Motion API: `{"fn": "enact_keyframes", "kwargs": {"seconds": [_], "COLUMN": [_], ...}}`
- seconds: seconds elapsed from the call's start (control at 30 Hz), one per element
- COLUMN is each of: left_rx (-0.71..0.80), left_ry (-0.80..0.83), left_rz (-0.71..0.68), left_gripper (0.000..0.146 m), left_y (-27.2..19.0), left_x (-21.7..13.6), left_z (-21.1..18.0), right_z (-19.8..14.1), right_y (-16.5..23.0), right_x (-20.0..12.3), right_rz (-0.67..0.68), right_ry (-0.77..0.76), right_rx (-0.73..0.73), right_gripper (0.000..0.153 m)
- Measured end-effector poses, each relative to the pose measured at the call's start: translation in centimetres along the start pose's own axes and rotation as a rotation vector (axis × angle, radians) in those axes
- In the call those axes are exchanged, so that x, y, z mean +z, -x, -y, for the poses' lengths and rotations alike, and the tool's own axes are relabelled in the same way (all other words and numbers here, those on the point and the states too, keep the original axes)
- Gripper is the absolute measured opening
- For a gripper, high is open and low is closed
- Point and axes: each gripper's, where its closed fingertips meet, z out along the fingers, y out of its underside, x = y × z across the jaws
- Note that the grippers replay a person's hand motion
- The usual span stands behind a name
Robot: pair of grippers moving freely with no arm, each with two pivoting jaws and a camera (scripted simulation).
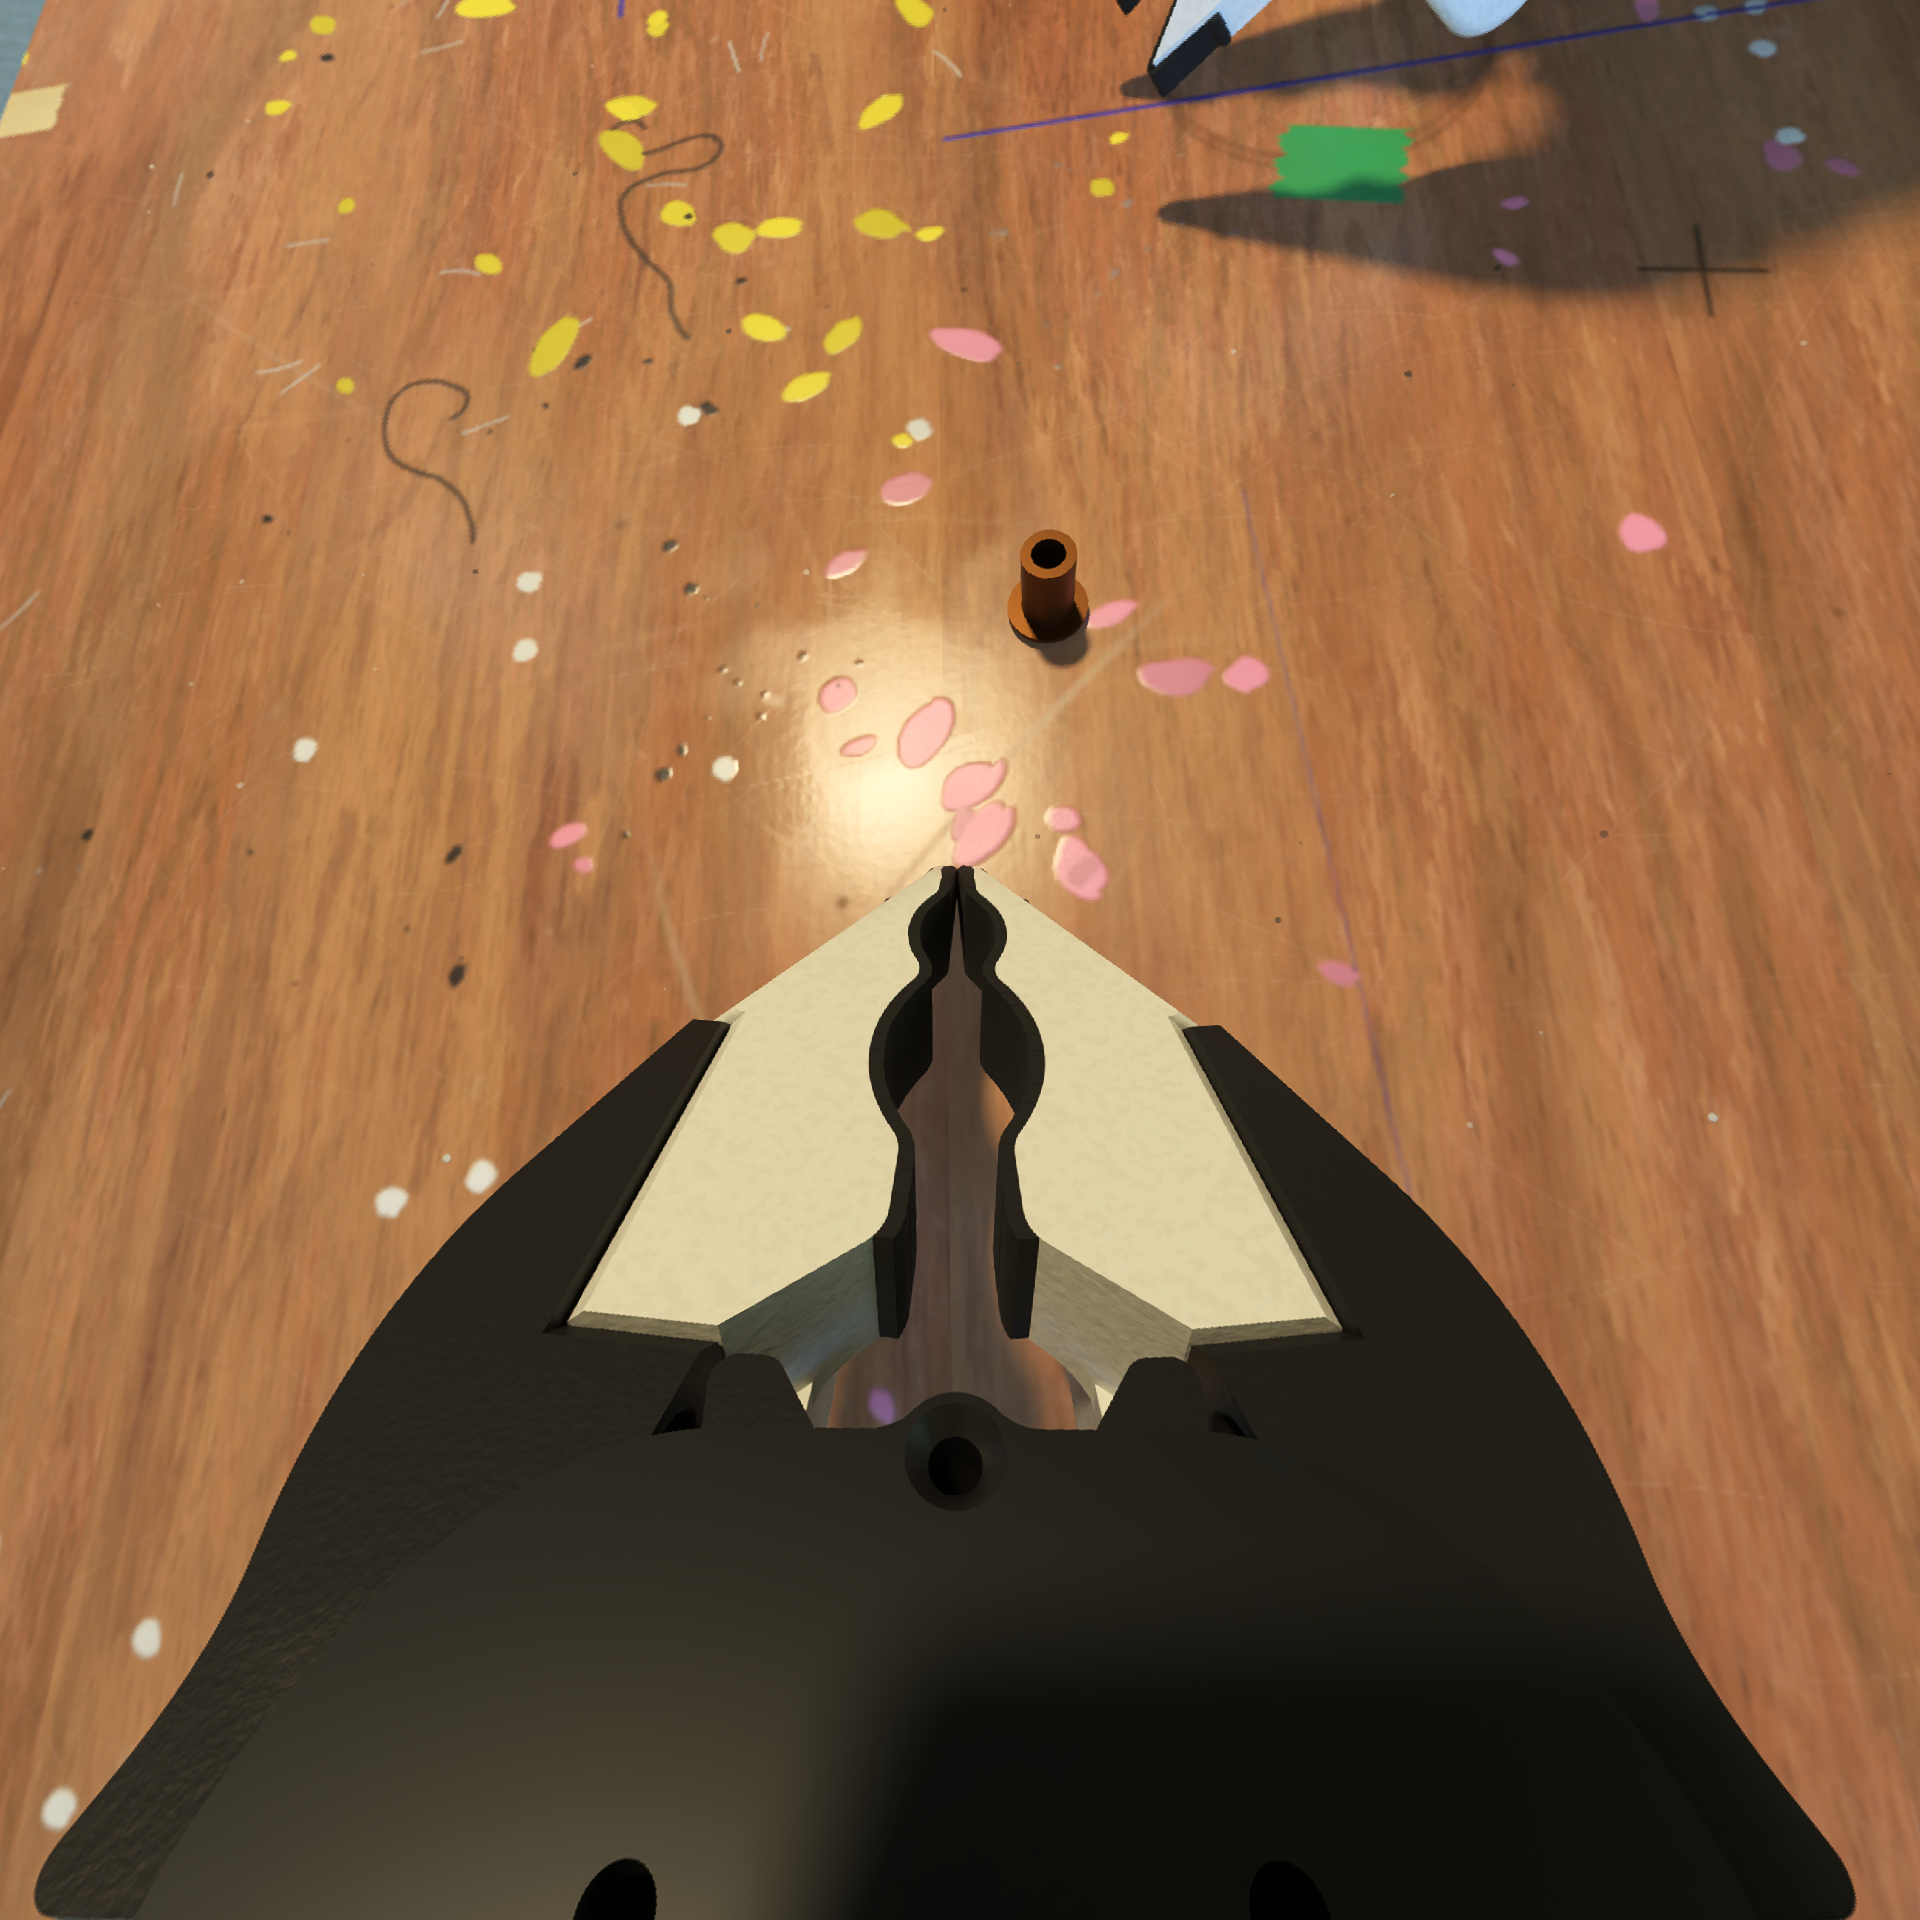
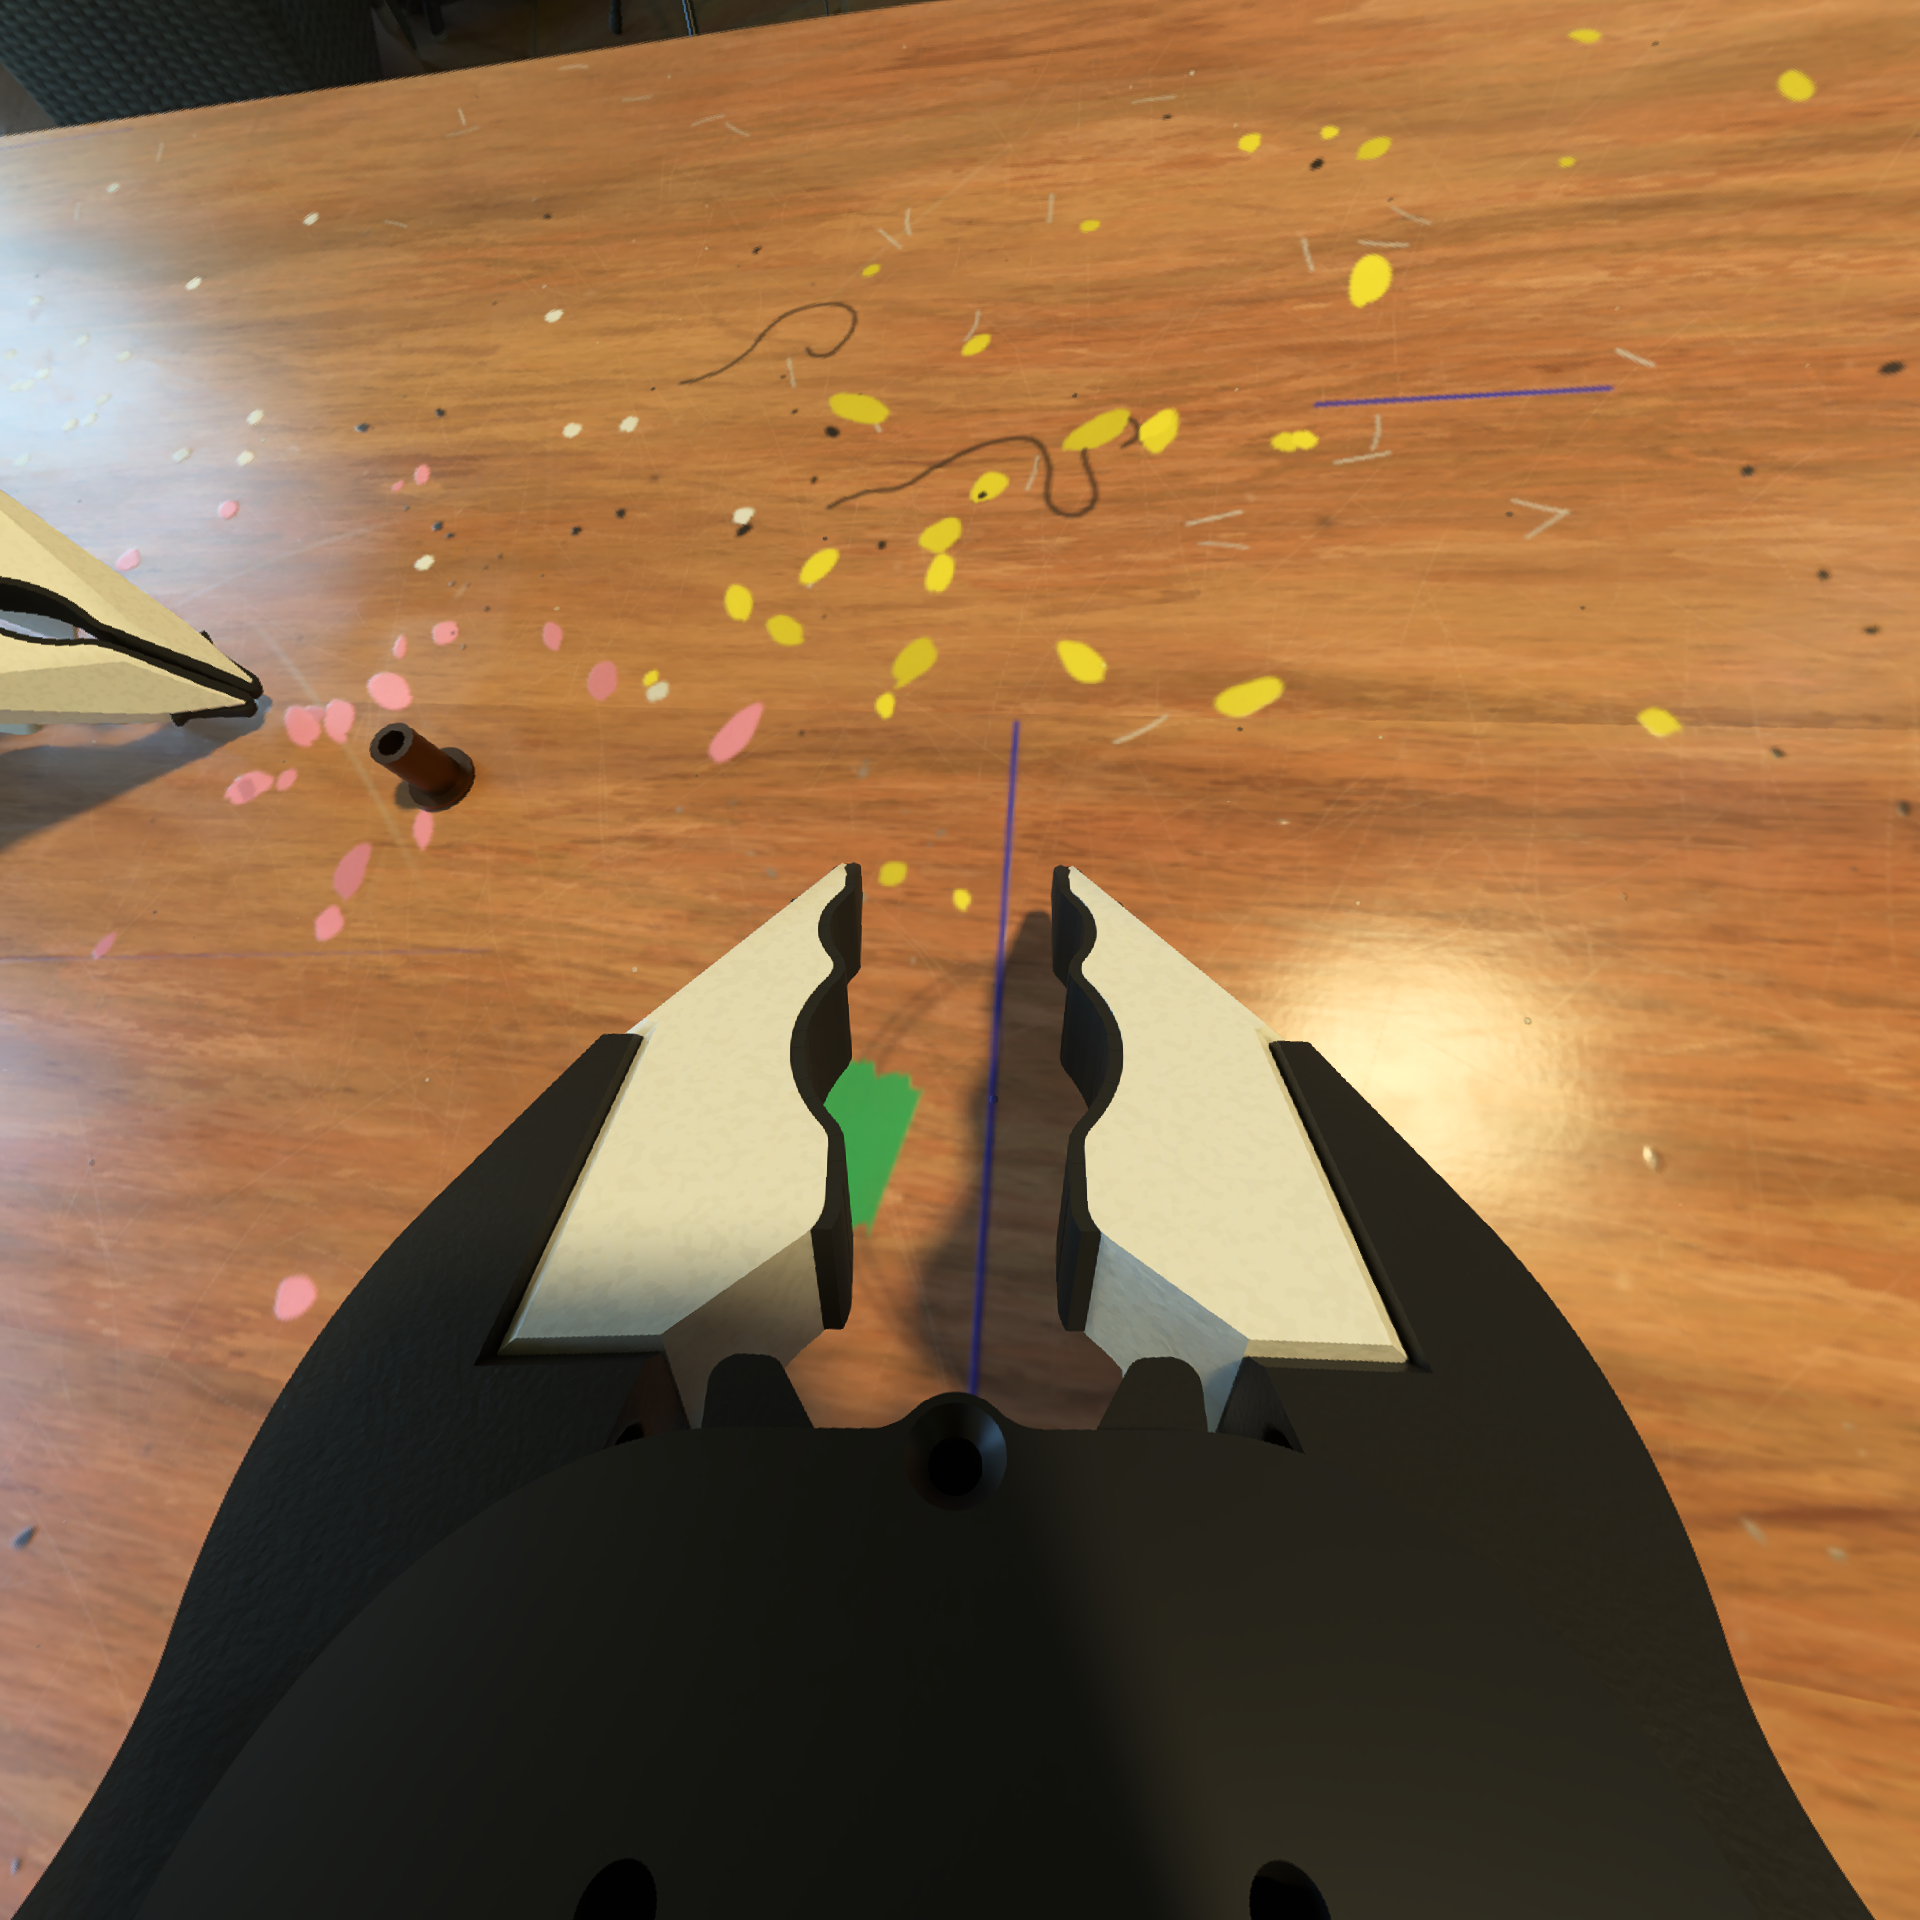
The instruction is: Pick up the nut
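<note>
**Lighting and picture quality: both wrist views**

Bright, warm light from overhead. Glare patch on the wooden table [image 1: 312, 935] just past the fingertips in the left view; in the right view, glare at 3 and 10 o'clock. Dark, soft-edged shadow at 1 o'clock, left view. Wood grain smears toward the edges; wide-angle bowing throughout. Centres sharp.

**Nut: upright on table, untouched**

Nut [image 1: 1047, 587] is a small brown-copper sleeve with a hollow bore and a wider flange at one end. It stands flange-down on the wooden table, bore opening up. Free-standing among pink paint spots, nothing touching it.
</note>
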Motion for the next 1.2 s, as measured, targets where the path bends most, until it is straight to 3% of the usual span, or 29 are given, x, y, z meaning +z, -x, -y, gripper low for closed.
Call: {"fn": "enact_keyframes", "kwargs": {"seconds": [0.3, 0.47, 0.67, 0.87, 1.1, 1.2], "left_rx": [-0.018, -0.113, -0.09, -0.072, -0.078, -0.077], "left_ry": [-0.001, -0.001, -0.001, 0.0, -0.001, -0.001], "left_rz": [-0.004, -0.048, -0.049, -0.046, -0.054, -0.056], "left_gripper": [0.0, 0.004, 0.0, 0.0, 0.0, 0.0], "left_y": [0.1, 0.4, 0.1, 0.0, -0.1, -0.1], "left_x": [0.0, -0.1, -0.1, -0.1, -0.2, -0.2], "left_z": [0.0, -0.1, -0.1, -0.1, -0.1, -0.1], "right_z": [1.6, 4.0, 1.9, 1.0, 0.5, 0.3], "right_y": [0.3, 4.9, 11.2, 13.0, 12.9, 13.3], "right_x": [-1.0, -1.8, 0.8, 3.5, 5.4, 5.5], "right_rz": [0.009, 0.097, 0.266, 0.31, 0.346, 0.388], "right_ry": [-0.085, -0.182, -0.034, 0.136, 0.261, 0.276], "right_rx": [-0.031, -0.194, -0.399, -0.534, -0.537, -0.519], "right_gripper": [0.04, 0.042, 0.039, 0.04, 0.035, 0.017]}}
